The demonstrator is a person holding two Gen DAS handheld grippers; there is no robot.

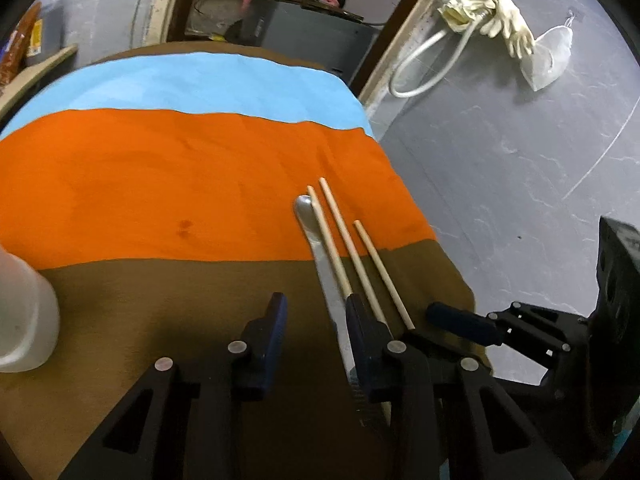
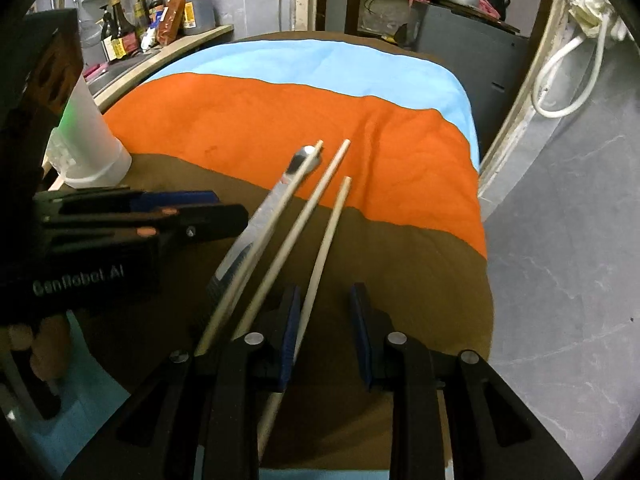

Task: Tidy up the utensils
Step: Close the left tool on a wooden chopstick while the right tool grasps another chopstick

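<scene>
A knife [image 1: 326, 276] and three chopsticks [image 1: 340, 240] lie side by side on the bench [image 1: 160, 300], which is covered by a cloth in blue, orange and brown bands. Their tips reach onto the orange band and their near ends rest on the brown. One chopstick lies along the knife blade, touching it.

The left tongs [image 1: 316, 312] stand spread over the brown band, with bare cloth between their blue pads; the right-hand pad sits over the knife and the nearest chopstick. In the right wrist view the left tongs [image 2: 216, 204] come in from the left, pointing at the knife [image 2: 260, 216].

The right tongs [image 2: 326, 320] are also apart. The outermost chopstick [image 2: 328, 224] runs down beside their left pad, and whether it is touched cannot be told.

A white cup [image 2: 90, 140] stands upside down at the bench's left edge. The left tool's body reads "GenRobot.AI" [image 2: 78, 280]. Bottles [image 2: 156, 16] crowd a counter behind; their labels are too small to read.
</scene>
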